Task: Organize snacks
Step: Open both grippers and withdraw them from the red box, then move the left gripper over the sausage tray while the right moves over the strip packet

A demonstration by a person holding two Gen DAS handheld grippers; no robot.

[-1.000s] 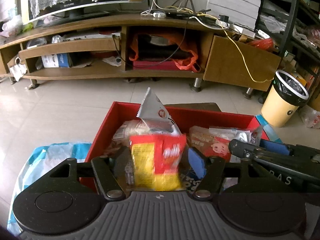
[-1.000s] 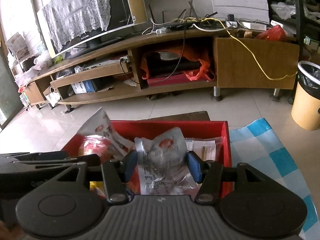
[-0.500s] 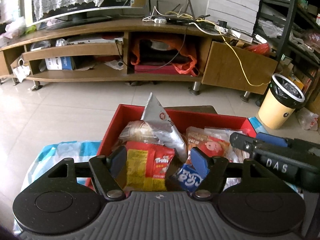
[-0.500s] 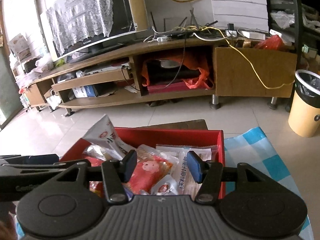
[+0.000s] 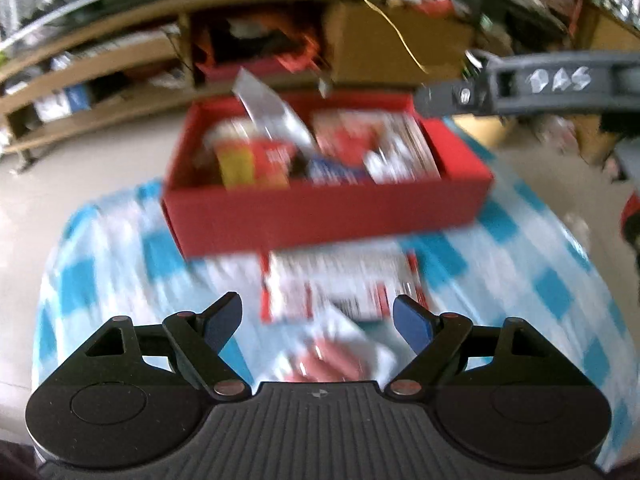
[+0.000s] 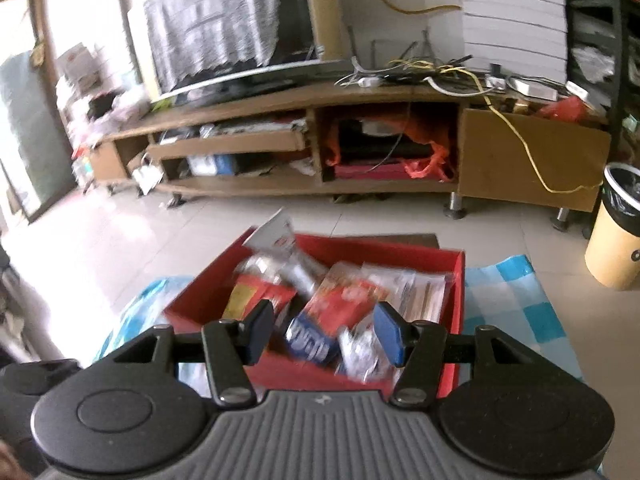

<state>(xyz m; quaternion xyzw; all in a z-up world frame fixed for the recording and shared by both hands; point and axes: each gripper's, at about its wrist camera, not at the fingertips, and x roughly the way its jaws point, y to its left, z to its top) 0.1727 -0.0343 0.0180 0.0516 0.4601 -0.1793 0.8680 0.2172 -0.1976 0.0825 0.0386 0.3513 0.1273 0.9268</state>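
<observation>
Red box [image 5: 320, 212] packed with snacks [image 6: 340, 300] (blurred, perhaps upright).

A home living room is shown. A television [image 6: 228, 36] is placed on a long wooden cabinet [image 6: 360, 144], and the tiled floor [image 6: 160, 232] and a bin [image 6: 618, 224] are seen.

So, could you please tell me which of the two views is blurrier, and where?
Left wrist view: heavy motion smear across the red cardboard box and blue-checked cloth; only the hand-held gripper stays sharp. Right wrist view: milder blur on the packets, glare washing out the left floor.
</observation>
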